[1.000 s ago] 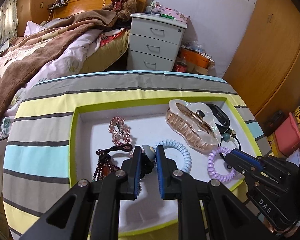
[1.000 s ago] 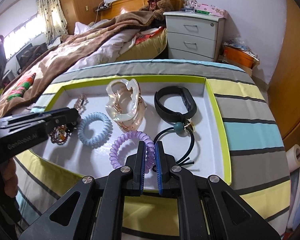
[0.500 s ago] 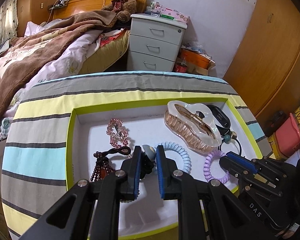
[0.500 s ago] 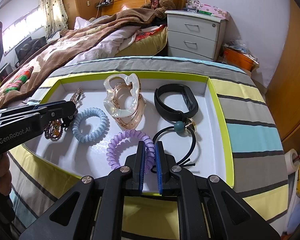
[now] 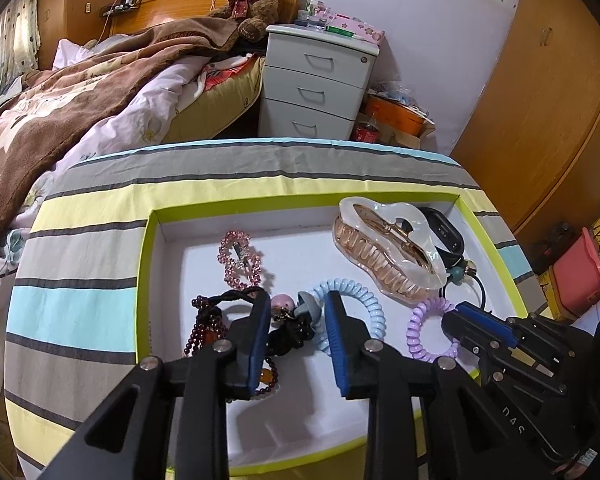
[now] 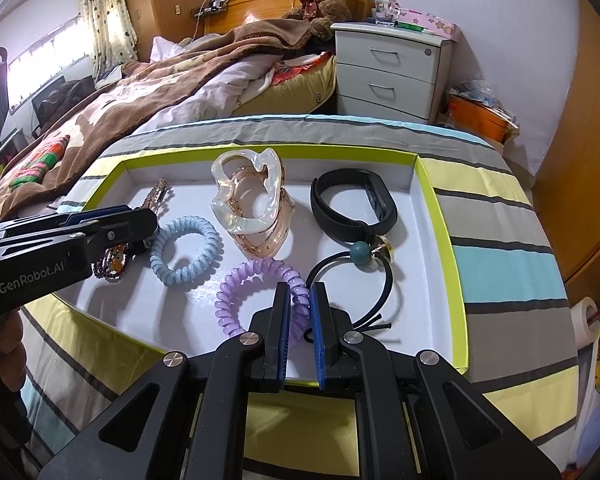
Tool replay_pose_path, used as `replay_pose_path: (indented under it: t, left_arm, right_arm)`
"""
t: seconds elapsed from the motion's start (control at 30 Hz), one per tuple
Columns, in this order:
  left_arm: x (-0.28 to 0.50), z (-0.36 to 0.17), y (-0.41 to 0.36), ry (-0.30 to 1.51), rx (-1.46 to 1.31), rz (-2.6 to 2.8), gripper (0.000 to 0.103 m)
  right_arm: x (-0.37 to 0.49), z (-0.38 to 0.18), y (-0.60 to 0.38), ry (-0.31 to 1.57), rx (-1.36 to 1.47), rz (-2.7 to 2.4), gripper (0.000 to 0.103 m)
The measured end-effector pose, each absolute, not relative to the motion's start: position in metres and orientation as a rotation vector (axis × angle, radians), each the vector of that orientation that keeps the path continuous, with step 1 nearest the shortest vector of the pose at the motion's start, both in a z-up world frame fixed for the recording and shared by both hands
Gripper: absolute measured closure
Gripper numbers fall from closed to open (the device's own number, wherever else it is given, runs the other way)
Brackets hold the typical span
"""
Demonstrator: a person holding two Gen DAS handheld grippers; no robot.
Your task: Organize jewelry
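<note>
The left gripper (image 5: 296,312) has just been opening: its blue-padded jaws now stand visibly wider apart than a second ago. Between them lies a black hair tie with a grey and pink charm (image 5: 296,316), no longer pinched; it rests on the white floor of the tray (image 5: 148,240), with neither pad pressing on it. With the jaws spread, more of the charm and of the dark bead bracelet (image 5: 204,328) shows.

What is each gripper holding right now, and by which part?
Right gripper is shut on the purple coil hair tie, pinching its near-right loop. Left gripper has just been opening; black hair tie with charms sits between its jaws, released.
</note>
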State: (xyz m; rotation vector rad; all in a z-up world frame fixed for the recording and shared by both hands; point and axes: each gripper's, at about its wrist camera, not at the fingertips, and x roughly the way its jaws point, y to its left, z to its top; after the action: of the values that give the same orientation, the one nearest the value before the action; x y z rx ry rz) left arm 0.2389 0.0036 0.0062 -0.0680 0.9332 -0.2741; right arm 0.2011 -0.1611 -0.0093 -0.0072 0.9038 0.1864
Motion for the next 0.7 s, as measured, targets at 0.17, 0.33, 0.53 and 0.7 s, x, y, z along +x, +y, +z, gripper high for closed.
replay_pose_path:
  t: [0.17,0.33,0.53,0.7]
  left_arm:
    - [0.235,0.008,0.002,0.931,-0.067,-0.275,0.064]
    - [0.232,0.01,0.002,0.927,-0.063,-0.267,0.058]
    - [0.223,0.016,0.003,0.911,-0.053,-0.249,0.052]
    - [0.206,0.023,0.002,0.881,-0.044,-0.216,0.048]
  right_arm:
    - [0.198,-0.006,-0.164,0.891,0.007,0.188,0.087]
    - [0.195,-0.002,-0.166,0.881,0.017,0.18,0.081]
    - [0.183,0.008,-0.17,0.847,0.053,0.189,0.071]
    - [0.167,0.018,-0.172,0.805,0.062,0.188,0.069]
